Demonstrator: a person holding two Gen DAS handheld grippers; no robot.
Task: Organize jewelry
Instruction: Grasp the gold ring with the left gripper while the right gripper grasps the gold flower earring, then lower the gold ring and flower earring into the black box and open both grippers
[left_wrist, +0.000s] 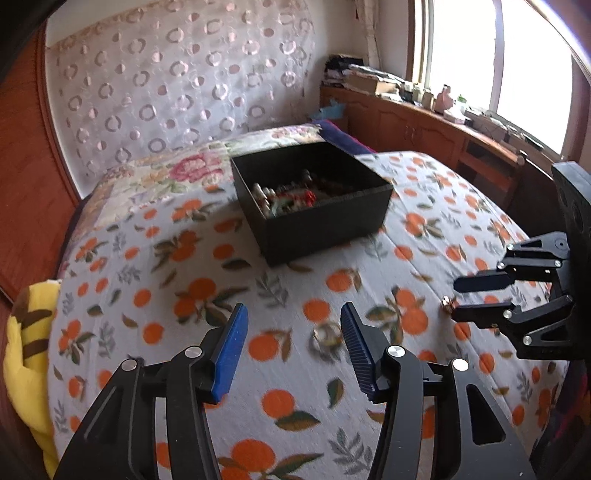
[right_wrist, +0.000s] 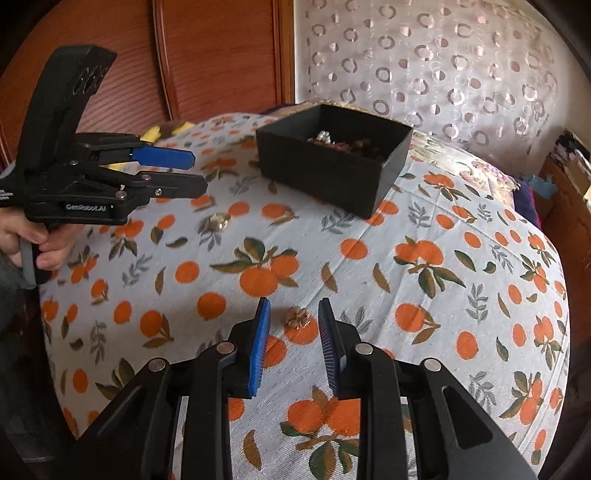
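A black open box (left_wrist: 325, 218) with several pieces of jewelry inside sits on the orange-print cloth; it also shows in the right wrist view (right_wrist: 325, 173). My left gripper (left_wrist: 293, 319) is open above a gold ring (left_wrist: 327, 334), which lies on the cloth close to its right finger. That ring shows in the right wrist view (right_wrist: 218, 221) below the left gripper (right_wrist: 197, 171). My right gripper (right_wrist: 294, 312) is open around a small gold flower piece (right_wrist: 297, 317) on the cloth. In the left wrist view the right gripper (left_wrist: 455, 299) stands at that piece (left_wrist: 447, 304).
The cloth (left_wrist: 221, 280) covers a rounded surface that drops off at the edges. A yellow striped plush (left_wrist: 29, 354) lies at the left edge. A wooden cabinet (left_wrist: 424, 129) with clutter runs under the window. A patterned curtain (right_wrist: 424, 55) hangs behind.
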